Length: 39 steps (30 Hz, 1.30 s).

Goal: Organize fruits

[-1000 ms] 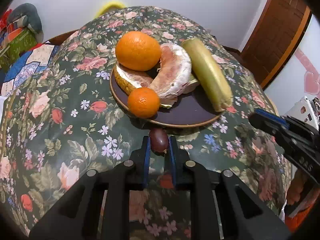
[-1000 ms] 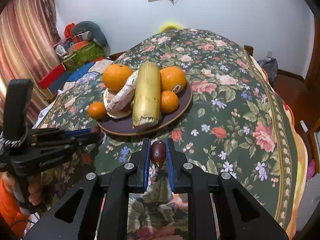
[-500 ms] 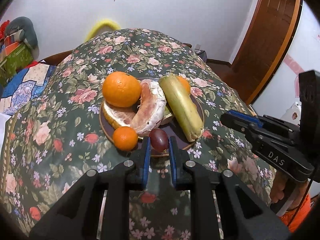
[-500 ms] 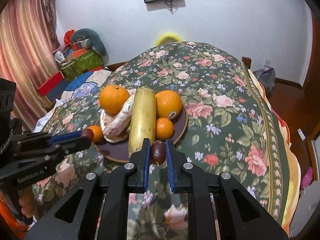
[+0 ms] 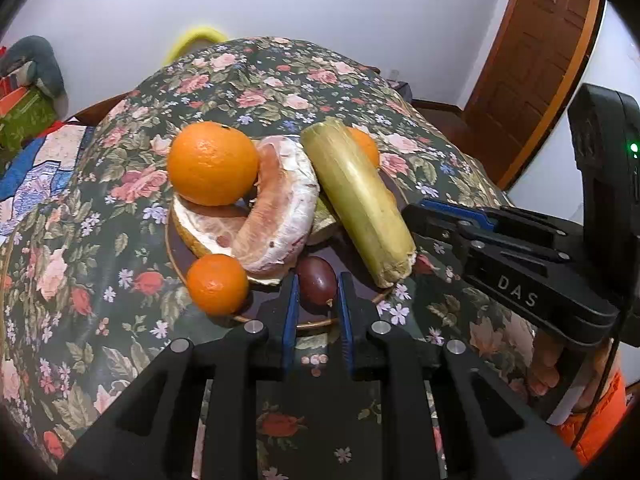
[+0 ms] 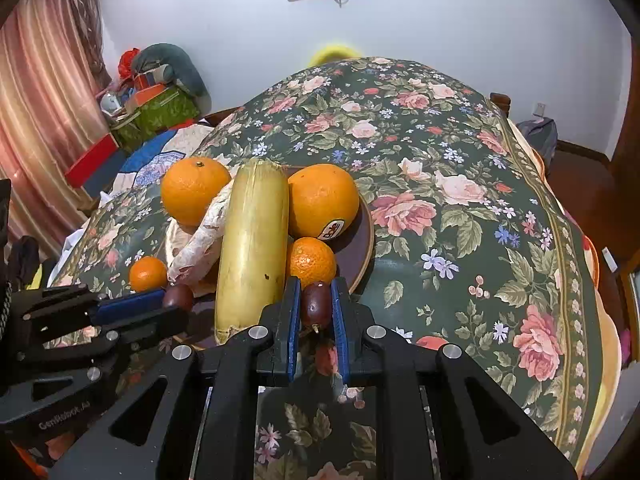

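A dark brown plate (image 5: 280, 312) (image 6: 366, 236) on the floral tablecloth holds oranges (image 5: 212, 168) (image 6: 323, 200), small tangerines (image 5: 218, 284) (image 6: 311, 262), peeled pomelo pieces (image 5: 276, 212) (image 6: 200, 240) and a yellow-green stalk (image 5: 356, 200) (image 6: 252, 248). My left gripper (image 5: 317, 292) is shut on a dark red grape (image 5: 317, 285) over the plate's near edge. My right gripper (image 6: 316, 304) is shut on a second dark red grape (image 6: 316, 306) at the plate's near right rim. Each gripper appears in the other's view: the right gripper (image 5: 424, 210) and the left gripper (image 6: 170, 302).
The table (image 6: 460, 208) under the floral cloth stretches far and right of the plate. Boxes and bundles (image 6: 156, 96) pile by a pink curtain (image 6: 44, 92) at left. A wooden door (image 5: 536, 60) stands at right. An orange sleeve (image 5: 592, 420) shows behind the right gripper.
Both grippers, each still clamping its grape, moved in toward the plate. The plate and fruit now sit closer and larger, and the two grippers stand nearer each other.
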Tool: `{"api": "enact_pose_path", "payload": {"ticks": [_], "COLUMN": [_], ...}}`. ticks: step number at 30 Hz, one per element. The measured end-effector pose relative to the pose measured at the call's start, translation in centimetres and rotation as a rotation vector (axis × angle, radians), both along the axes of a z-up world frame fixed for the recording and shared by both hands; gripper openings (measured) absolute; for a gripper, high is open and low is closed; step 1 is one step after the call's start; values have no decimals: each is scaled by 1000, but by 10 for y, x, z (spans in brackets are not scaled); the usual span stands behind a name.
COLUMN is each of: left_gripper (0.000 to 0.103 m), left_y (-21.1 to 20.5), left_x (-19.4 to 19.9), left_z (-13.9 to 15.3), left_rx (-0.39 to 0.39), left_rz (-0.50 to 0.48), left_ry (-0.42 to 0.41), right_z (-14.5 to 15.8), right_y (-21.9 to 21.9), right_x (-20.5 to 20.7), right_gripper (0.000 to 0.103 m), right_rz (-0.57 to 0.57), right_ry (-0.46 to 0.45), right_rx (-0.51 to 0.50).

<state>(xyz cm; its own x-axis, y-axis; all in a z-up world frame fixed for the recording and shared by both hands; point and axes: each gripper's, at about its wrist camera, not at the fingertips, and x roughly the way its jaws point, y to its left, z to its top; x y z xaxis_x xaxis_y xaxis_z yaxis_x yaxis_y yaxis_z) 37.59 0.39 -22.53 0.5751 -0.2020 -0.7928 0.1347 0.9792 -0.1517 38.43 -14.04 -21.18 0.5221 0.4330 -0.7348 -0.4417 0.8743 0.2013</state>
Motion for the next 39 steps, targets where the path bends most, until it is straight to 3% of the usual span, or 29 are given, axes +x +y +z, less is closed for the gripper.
{"api": "enact_pose_path", "payload": {"ticks": [6, 9, 16, 26, 28, 32, 37, 39], "left_gripper": [18, 32, 33, 33, 38, 54, 67, 70], "left_y": [-2, 0, 7, 15, 14, 14, 10, 10], "left_x": [1, 2, -8, -74, -91, -141, -193, -212], "left_z": [-3, -4, 13, 111, 131, 178, 215, 227], "left_rx": [4, -8, -14, 19, 20, 26, 48, 60], "left_rz": [-2, 7, 38, 100, 103, 125, 138, 145], "left_ry": [14, 26, -7, -234, -282, -429, -562, -606], "right_z": [-2, -2, 18, 105, 126, 166, 204, 215], "right_y": [2, 3, -9, -28, -30, -36, -40, -42], "right_x": [1, 2, -8, -70, -89, -130, -179, -197], "right_gripper": [20, 24, 24, 24, 25, 38, 52, 62], "right_rz": [14, 10, -15, -20, -23, -43, -54, -64], "right_ry": [18, 9, -28, -191, -241, -354, -473, -515], "right_rx": [-4, -29, -17, 49, 67, 109, 144, 157]}}
